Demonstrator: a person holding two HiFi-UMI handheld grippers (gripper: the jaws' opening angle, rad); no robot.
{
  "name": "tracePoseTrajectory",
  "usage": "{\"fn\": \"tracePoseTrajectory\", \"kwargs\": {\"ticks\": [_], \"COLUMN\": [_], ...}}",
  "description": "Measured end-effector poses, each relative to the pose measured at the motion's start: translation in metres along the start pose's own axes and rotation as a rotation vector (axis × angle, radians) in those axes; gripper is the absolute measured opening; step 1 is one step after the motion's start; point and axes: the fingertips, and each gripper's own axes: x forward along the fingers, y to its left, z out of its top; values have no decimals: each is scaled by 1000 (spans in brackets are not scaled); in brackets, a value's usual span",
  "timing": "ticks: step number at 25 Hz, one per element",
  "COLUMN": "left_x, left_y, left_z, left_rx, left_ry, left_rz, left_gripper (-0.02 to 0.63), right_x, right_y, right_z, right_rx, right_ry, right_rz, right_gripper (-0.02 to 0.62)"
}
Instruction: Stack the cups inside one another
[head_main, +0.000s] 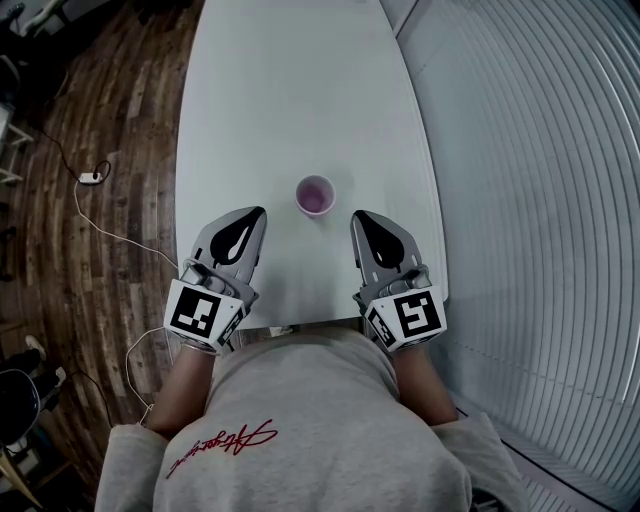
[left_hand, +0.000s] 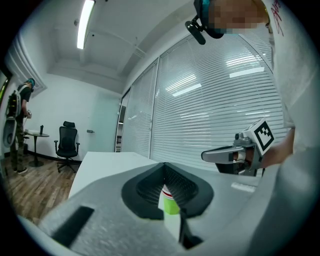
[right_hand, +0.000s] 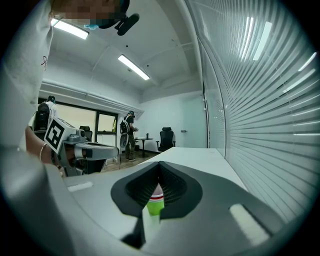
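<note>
A small cup (head_main: 315, 195) stands upright on the white table (head_main: 290, 90), its inside pink from above. Seen low between the jaws it is green with red and white rims stacked above, in the left gripper view (left_hand: 170, 201) and the right gripper view (right_hand: 155, 203). My left gripper (head_main: 258, 213) lies shut and empty just left of and nearer than the cup. To the cup's right my right gripper (head_main: 356, 216) is also shut and empty. Neither touches the cup. Each gripper shows in the other's view: right gripper (left_hand: 225, 154), left gripper (right_hand: 95, 148).
Window blinds (head_main: 540, 200) run close along the table's right edge. Wooden floor (head_main: 90, 120) with a cable and power strip (head_main: 92, 177) lies left. An office chair (left_hand: 66, 140) and standing people (right_hand: 129, 129) are far off in the room.
</note>
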Motion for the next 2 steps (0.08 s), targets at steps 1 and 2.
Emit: {"fn": "tracePoseTrajectory", "kwargs": {"ticks": [1, 2], "left_x": [0, 1], "left_y": [0, 1], "left_z": [-1, -1], "left_rx": [1, 2], "left_ry": [0, 0], "left_rz": [0, 0], "left_gripper": [-6, -6], "right_x": [0, 1], "right_y": [0, 0], "right_z": [-1, -2], "right_rx": [-2, -5], "right_ry": [0, 1], "right_rz": [1, 2], "right_gripper": [-2, -2]}}
